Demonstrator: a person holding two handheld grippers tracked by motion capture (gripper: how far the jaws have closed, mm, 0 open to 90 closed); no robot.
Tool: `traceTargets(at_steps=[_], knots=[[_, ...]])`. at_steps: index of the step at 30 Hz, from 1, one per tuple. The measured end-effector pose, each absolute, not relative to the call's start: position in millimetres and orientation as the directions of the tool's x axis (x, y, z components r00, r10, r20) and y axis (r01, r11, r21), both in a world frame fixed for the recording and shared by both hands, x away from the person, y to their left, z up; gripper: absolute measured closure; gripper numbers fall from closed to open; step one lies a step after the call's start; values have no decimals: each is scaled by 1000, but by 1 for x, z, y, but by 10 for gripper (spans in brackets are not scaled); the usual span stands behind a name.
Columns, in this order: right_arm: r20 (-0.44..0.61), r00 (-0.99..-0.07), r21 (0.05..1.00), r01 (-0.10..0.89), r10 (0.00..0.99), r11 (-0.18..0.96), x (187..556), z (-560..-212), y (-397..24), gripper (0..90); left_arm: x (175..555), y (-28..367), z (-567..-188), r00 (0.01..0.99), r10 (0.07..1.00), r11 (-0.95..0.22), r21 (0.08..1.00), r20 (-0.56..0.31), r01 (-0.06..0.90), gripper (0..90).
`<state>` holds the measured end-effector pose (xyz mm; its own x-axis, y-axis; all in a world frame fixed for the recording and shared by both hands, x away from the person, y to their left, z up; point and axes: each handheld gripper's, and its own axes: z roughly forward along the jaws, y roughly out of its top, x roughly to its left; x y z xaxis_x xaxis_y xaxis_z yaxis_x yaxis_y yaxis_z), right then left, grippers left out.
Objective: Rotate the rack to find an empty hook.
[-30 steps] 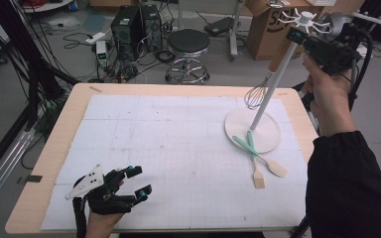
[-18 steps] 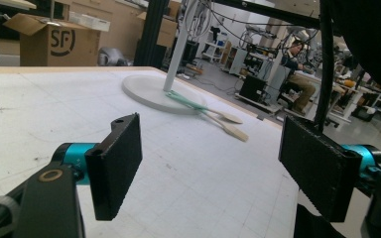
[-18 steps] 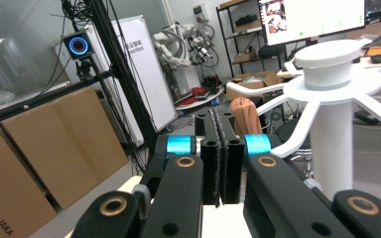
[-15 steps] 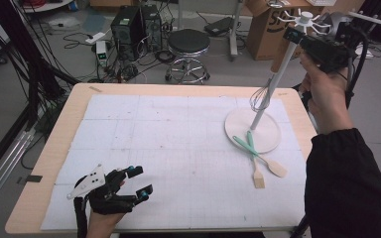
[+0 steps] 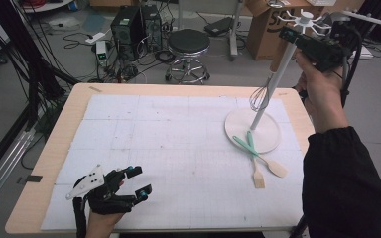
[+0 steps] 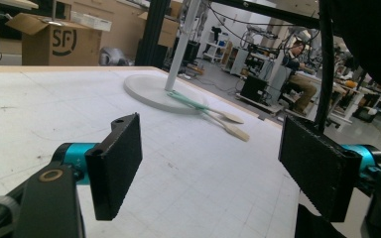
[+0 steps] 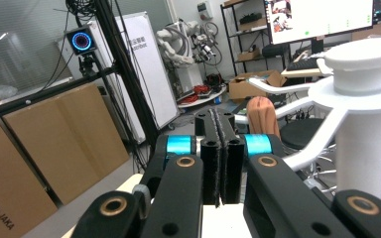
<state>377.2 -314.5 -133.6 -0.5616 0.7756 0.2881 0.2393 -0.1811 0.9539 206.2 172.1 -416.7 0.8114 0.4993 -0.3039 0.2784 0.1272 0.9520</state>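
A white hook stand (image 5: 305,19) rises on a pole from a round base (image 5: 265,141) at the table's right. A wire whisk (image 5: 259,99) hangs beside the pole, head down; its tan handle (image 7: 260,113) shows just beyond my right jaws. My right gripper (image 5: 288,35) is held high next to the stand's top (image 7: 372,64), jaws shut (image 7: 220,124) with nothing seen between them. Two teal-handled wooden spatulas (image 5: 258,161) lie crossed over the base's front edge, also spatulas (image 6: 223,121). My left gripper (image 5: 131,182) rests open at the front left, empty (image 6: 208,163).
A white gridded mat (image 5: 178,144) covers the wooden table (image 5: 59,144). Behind the table stand a black stool (image 5: 188,44), a computer tower (image 5: 129,25) and cardboard boxes (image 5: 265,29). The person's dark sleeve (image 5: 347,188) fills the front right.
My right gripper has shifted slightly left near the stand's top, and the whisk has swung a little. The left gripper has stayed put.
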Motion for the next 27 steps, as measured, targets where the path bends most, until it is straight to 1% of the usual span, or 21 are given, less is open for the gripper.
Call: traceTargets(at_steps=[2, 3, 5, 6, 7, 9, 15, 20, 27], knots=[[289, -563, 954, 240, 774, -182, 374, -136, -317, 893, 206, 172, -417, 811, 500, 124, 952, -303, 279, 255], [290, -563, 954, 237, 774, -185, 372, -138, -320, 849, 206, 172, -417, 811, 500, 127, 952, -304, 279, 255], [287, -570, 955, 235, 770, -182, 368, -142, -325, 675, 206, 172, -417, 810, 502, 125, 952, -303, 279, 255], [287, -571, 955, 234, 769, -183, 366, -144, -327, 663, 206, 172, -417, 812, 502, 121, 953, -299, 277, 255], [277, -571, 957, 240, 773, -165, 363, -147, -330, 627, 206, 172, -417, 812, 502, 120, 954, -298, 276, 255], [264, -579, 959, 244, 772, -145, 358, -154, -334, 526, 206, 171, -417, 812, 501, 120, 953, -299, 277, 255], [248, -609, 962, 246, 754, -118, 341, -180, -345, 420, 205, 172, -417, 806, 510, 122, 953, -300, 277, 254], [258, -649, 957, 275, 716, -95, 326, -210, -354, 417, 205, 172, -417, 803, 515, 124, 953, -300, 276, 253], [313, -653, 937, 331, 689, -112, 313, -261, -366, 374, 204, 171, -418, 799, 520, 122, 953, -301, 279, 251]])
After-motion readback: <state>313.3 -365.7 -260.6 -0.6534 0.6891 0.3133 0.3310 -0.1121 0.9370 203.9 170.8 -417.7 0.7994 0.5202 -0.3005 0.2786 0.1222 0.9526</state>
